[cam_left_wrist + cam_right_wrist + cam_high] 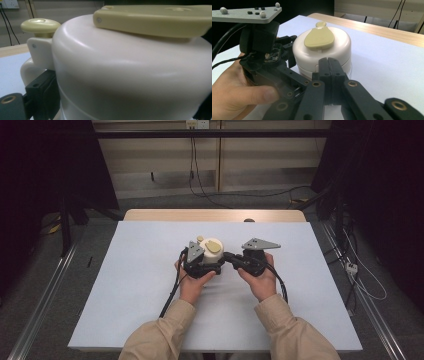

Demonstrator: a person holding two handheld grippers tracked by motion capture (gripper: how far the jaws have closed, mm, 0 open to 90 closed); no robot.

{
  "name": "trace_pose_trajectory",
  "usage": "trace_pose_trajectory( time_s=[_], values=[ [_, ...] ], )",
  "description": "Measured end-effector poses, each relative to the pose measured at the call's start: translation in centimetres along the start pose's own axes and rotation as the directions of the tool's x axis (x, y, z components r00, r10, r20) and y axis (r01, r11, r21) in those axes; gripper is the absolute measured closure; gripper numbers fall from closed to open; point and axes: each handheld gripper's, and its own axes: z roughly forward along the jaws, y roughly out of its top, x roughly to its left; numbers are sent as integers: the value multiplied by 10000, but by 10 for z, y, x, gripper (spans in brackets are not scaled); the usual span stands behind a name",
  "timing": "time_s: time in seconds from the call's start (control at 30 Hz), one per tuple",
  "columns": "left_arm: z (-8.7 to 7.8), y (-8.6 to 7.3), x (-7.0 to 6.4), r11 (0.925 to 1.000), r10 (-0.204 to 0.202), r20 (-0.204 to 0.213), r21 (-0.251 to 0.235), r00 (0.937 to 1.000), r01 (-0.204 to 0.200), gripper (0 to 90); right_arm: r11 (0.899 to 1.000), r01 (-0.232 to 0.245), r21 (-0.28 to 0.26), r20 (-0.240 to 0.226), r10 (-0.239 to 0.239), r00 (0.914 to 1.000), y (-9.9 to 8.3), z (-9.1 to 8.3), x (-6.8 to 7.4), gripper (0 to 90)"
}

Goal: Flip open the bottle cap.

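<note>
A round white pot (212, 248) with a beige paddle-shaped lid piece (319, 38) and a beige knob (40, 25) stands mid-table on the white sheet (150, 285). My left gripper (206, 260) reaches in from the pot's near left side. Its jaws clasp the pot's body (130, 75), and one black finger (41, 95) sits just under the pot's side handle. My right gripper (329, 67) is shut with nothing between its jaws, and its joined tips touch the pot's lower front wall (337, 52). In the high view the right gripper (228, 256) lies just right of the pot.
The sheet covers a wooden table whose bare strip (215, 215) shows at the back, with a small dark object (249, 220) on it. Cables (200, 185) run over the floor beyond. Dark curtains and floor rails (370, 305) flank the table.
</note>
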Motion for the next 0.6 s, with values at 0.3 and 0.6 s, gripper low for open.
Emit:
trace_pose_trajectory(
  time_s=[0.3,0.6],
  values=[
    [0,0,0,10000,6,-7,15,10000,-6,62,9998,172,62,22,-172,9998,5,6,2,900],
    [0,0,0,10000,-3,-5,21,10000,3,62,9994,304,150,61,-305,9995,7,10,5,900]
  ],
)
